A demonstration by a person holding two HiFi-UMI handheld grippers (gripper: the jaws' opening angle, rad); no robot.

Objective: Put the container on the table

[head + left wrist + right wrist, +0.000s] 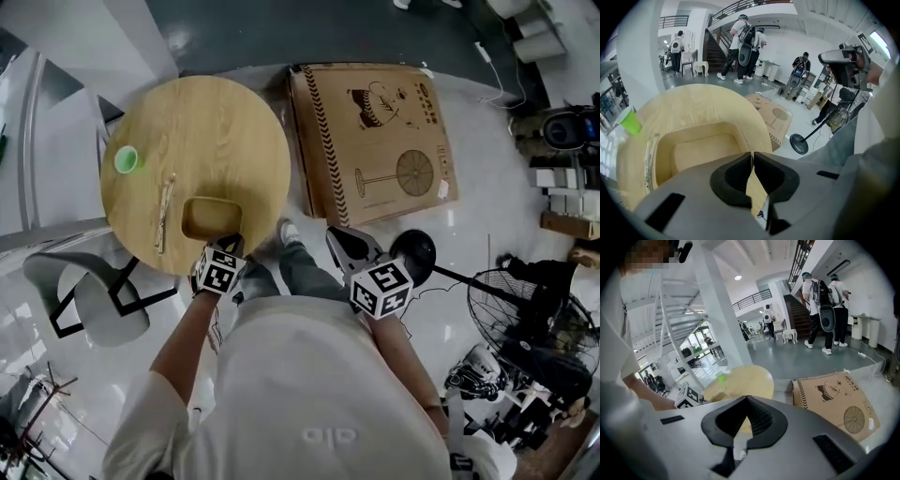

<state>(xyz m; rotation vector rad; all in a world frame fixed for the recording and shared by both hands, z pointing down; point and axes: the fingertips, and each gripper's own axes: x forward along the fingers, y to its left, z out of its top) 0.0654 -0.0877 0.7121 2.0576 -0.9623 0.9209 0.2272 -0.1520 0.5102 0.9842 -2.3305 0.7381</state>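
A shallow rectangular wooden container (211, 217) rests on the round wooden table (206, 122), near its front edge. My left gripper (232, 244) is at the container's near right corner. In the left gripper view the jaws stand almost together on the near rim of the container (701, 150), with only a thin slit between the tips of the left gripper (753, 157). The rim itself is hidden behind the jaws. My right gripper (339, 239) hangs over the floor to the right of the table. It is shut and holds nothing (746, 399).
A green cup (126, 159) stands at the table's left side. A long thin packet (165, 214) lies left of the container. A large flat cardboard box (375, 141) lies on the floor right of the table. A grey chair (89, 295) and a fan base (412, 255) stand nearby.
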